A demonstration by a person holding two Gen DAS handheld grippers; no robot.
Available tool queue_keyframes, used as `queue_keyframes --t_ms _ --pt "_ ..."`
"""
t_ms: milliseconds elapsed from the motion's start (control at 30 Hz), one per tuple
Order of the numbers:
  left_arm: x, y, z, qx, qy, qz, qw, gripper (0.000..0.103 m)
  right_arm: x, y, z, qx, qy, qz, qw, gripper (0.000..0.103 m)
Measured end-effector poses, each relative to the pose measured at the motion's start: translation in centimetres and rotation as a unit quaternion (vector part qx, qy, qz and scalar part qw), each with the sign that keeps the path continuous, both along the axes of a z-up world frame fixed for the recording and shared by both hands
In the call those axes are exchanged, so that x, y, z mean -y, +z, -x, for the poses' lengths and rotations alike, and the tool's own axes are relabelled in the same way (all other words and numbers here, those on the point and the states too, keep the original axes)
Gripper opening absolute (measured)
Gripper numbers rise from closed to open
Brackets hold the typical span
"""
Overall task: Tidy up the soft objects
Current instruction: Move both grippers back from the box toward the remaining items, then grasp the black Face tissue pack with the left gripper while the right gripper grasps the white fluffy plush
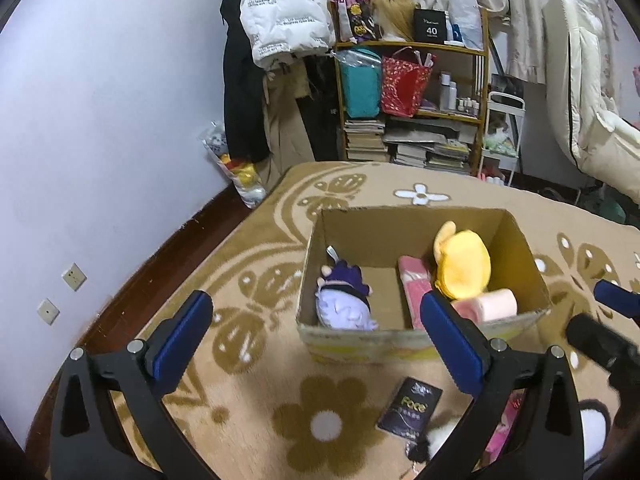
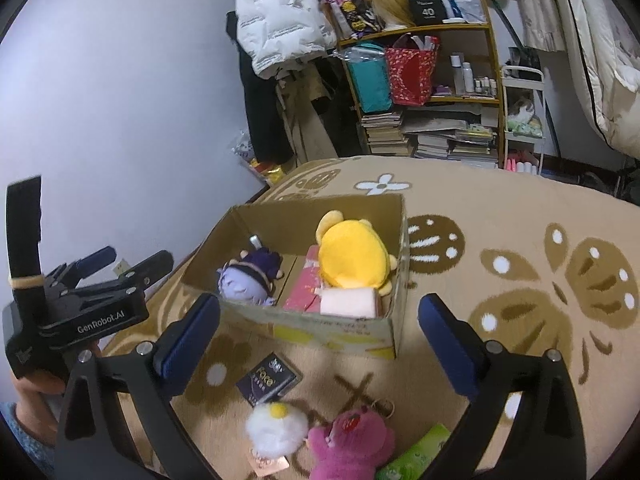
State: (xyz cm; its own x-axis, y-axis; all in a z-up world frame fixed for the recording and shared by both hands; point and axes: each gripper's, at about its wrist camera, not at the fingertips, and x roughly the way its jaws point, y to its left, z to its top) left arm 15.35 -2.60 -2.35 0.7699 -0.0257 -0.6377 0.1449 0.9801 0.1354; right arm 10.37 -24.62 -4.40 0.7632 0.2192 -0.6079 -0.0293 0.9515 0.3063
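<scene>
Lying just below the right gripper's (image 2: 320, 320) spread fingers, apparently untouched: pink bear (image 2: 352, 440).

One cardboard box (image 2: 320, 332), four plush toys (image 2: 352, 252), perhaps three packets (image 2: 269, 380)

Both fisheye views look forward and down over a patterned rug (image 1: 248, 248) toward the same cardboard box (image 1: 400, 338) and, in the upper frame, the same cluttered shelf (image 1: 412, 46). The left wrist view sits nearer the wall, with the box at centre right and the other gripper (image 1: 612, 320) at its right edge. The right wrist view stands a little further right, showing the box (image 2: 340, 332) at centre left and the left gripper (image 2: 120, 262) at its left edge.
</scene>
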Motion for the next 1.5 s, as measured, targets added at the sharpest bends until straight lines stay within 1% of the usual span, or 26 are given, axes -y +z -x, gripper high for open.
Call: queue_keyframes --t_ms 100,233,300,467,567,667,833,900,933,1033,1233,1267,1300,1333,1433,1467,1500 --pt "-0.1 -0.2 0.3 -0.011 -0.004 0.001 0.9999 0.103 -1.0 0.0 0.5 -0.006 0.014 0.017 1.000 0.103" --pt "-0.4 -1.0 0.4 -0.040 -0.005 0.009 0.9991 0.102 -2.0 -0.6 1.1 -0.024 0.030 0.003 0.999 0.103" --pt "-0.5 -1.6 0.2 -0.056 -0.011 0.016 0.9982 0.102 -2.7 -1.1 1.3 -0.037 0.046 0.008 0.998 0.100" --pt "0.0 -3.1 0.0 -0.089 -0.029 0.017 0.9955 0.102 -4.2 -2.7 1.4 -0.068 0.075 0.017 0.995 0.099" --pt "0.3 -4.2 -0.3 -0.115 -0.045 0.013 0.9923 0.102 -4.9 -3.8 1.1 -0.083 0.086 0.029 0.992 0.099" --pt "0.8 -5.3 -0.3 -0.132 -0.056 0.006 0.9897 0.102 -5.6 -4.9 0.9 -0.098 0.097 0.041 0.990 0.097" --pt "1.3 -7.1 -0.6 -0.167 -0.077 0.005 0.9830 0.102 -7.0 -6.6 0.4 -0.122 0.121 0.064 0.983 0.092" --pt "1.6 -7.8 -0.6 -0.182 -0.088 0.004 0.9793 0.102 -7.5 -7.2 0.2 -0.132 0.131 0.069 0.980 0.085" --pt "1.9 -8.2 -0.6 -0.190 -0.100 0.001 0.9768 0.102 -7.8 -7.6 0.1 -0.137 0.137 0.073 0.978 0.085" --pt "2.4 -8.9 -0.7 -0.198 -0.109 -0.007 0.9740 0.102 -8.4 -8.6 0.0 -0.153 0.149 0.083 0.973 0.085" --pt "2.3 -11.0 -1.6 -0.232 -0.110 0.005 0.9664 0.102 -8.5 -10.7 -1.1 -0.180 0.147 0.082 0.969 0.084" --pt "2.2 -11.4 -1.7 -0.238 -0.110 0.008 0.9650 0.102 -8.3 -11.0 -1.2 -0.184 0.144 0.081 0.969 0.082" --pt "2.2 -11.7 -1.9 -0.243 -0.109 0.011 0.9637 0.102 -8.2 -11.3 -1.4 -0.189 0.141 0.080 0.968 0.075" --pt "2.1 -12.1 -2.0 -0.249 -0.107 0.014 0.9625 0.102 -8.1 -11.6 -1.5 -0.192 0.140 0.082 0.968 0.073" --pt "2.1 -13.1 -2.4 -0.262 -0.103 0.020 0.9594 0.102 -7.9 -11.9 -1.8 -0.193 0.144 0.079 0.968 0.072" --pt "2.2 -13.4 -2.6 -0.266 -0.102 0.020 0.9584 0.102 -7.9 -12.0 -1.8 -0.194 0.144 0.078 0.967 0.068" --pt "2.3 -13.7 -2.6 -0.269 -0.104 0.020 0.9573 0.102 -7.9 -12.1 -1.8 -0.197 0.148 0.077 0.966 0.061"
